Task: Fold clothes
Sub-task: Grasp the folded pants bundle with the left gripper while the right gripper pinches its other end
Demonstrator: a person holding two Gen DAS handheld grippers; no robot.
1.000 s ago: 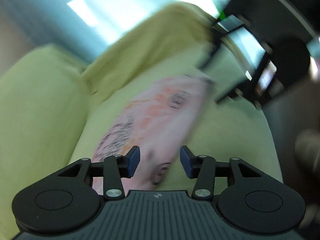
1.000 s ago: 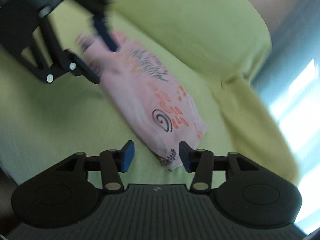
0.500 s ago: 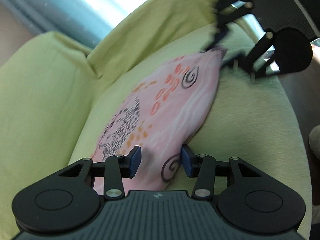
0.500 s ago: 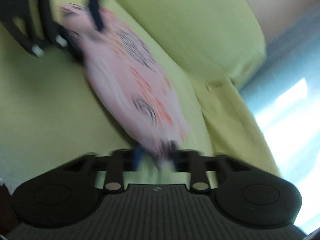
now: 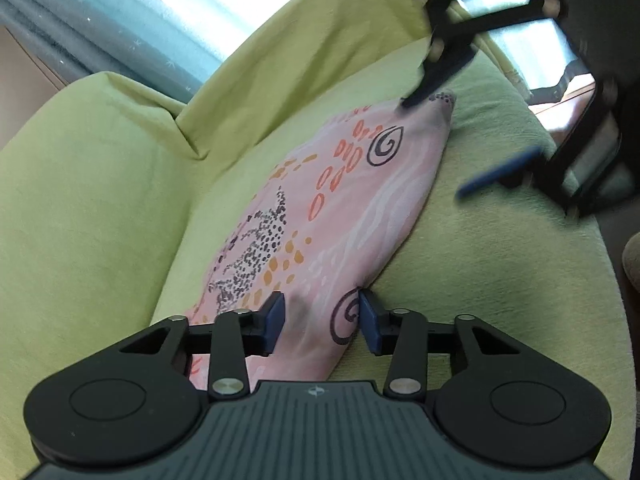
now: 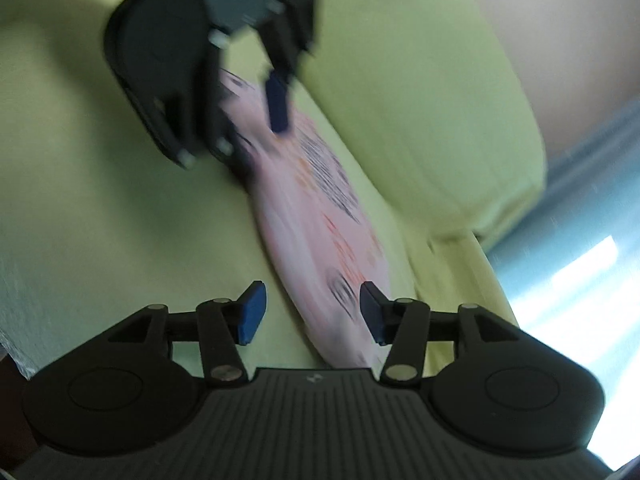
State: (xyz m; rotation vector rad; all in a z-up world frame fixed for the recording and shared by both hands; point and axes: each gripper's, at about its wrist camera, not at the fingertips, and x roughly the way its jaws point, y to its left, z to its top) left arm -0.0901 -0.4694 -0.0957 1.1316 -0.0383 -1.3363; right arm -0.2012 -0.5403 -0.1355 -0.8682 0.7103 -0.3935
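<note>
A pink garment (image 5: 320, 200) with spirals, orange spots and black dots lies folded into a long strip on the lime-green sofa seat (image 5: 480, 280). My left gripper (image 5: 322, 320) is open at the near end, its blue pads on either side of the fabric. At the far end hovers my right gripper (image 5: 436, 144), fingers wide apart, one tip touching the corner. The right wrist view is blurred: the right gripper (image 6: 312, 312) is open over the garment (image 6: 320, 240), and the left gripper (image 6: 256, 136) sits at the other end.
The sofa backrest (image 5: 80, 200) and armrest (image 5: 320, 40) close in the seat on two sides. A bright window with a blue-grey curtain (image 5: 120, 20) is behind the sofa. The seat's front edge (image 6: 12, 320) drops off on the open side.
The garment was swung and laid along the seat. My right gripper, closed around the far end half a second ago, now has its fingers apart. The left gripper stays at the near end.
</note>
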